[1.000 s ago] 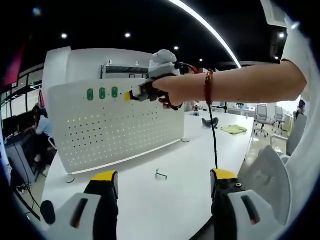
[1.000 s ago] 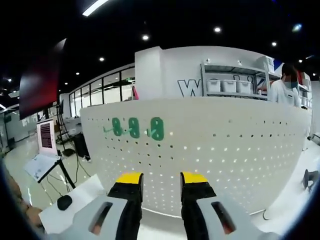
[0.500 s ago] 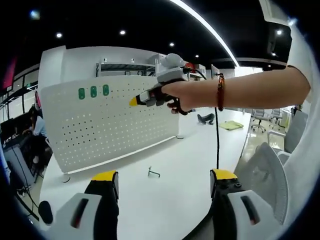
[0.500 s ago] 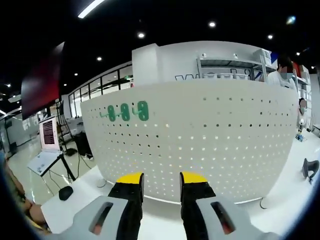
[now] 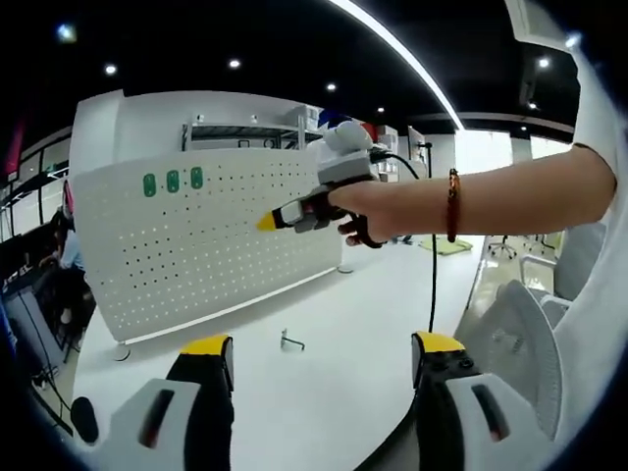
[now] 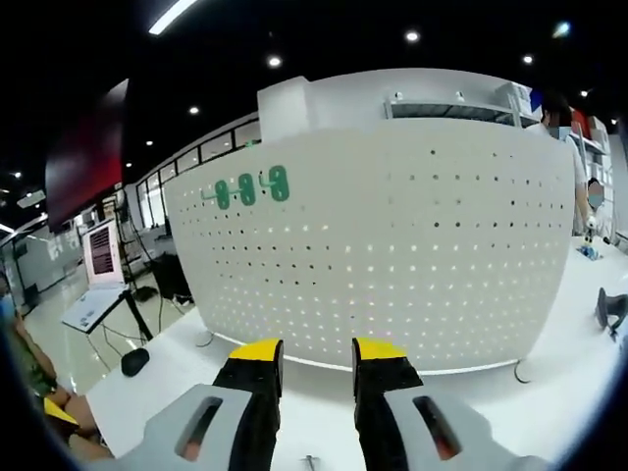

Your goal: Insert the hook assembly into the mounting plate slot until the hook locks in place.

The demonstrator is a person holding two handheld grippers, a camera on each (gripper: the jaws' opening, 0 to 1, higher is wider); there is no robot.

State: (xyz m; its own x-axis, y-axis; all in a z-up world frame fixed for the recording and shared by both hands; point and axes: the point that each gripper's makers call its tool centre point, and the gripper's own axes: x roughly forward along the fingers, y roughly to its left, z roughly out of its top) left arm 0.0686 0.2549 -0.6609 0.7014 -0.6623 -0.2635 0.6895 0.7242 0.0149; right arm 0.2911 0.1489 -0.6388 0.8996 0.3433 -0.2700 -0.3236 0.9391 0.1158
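Both tongs are empty: left tongs (image 5: 319,358) wide apart, right tongs (image 6: 318,363) narrowly apart, facing the white perforated metal mounting plate (image 6: 392,255). One small metal hook (image 5: 289,341) lies on the white bench (image 5: 324,324) before the plate. Descend squarely and grip its shank. Three green hooks (image 6: 247,188) occupy the plate's upper corner.

Open white table, tall holey board behind

The upright white board full of holes (image 5: 211,245) blocks the far side. The flat white table (image 5: 324,392) before it has wide room, with just one small metal hook (image 5: 290,341) lying there.
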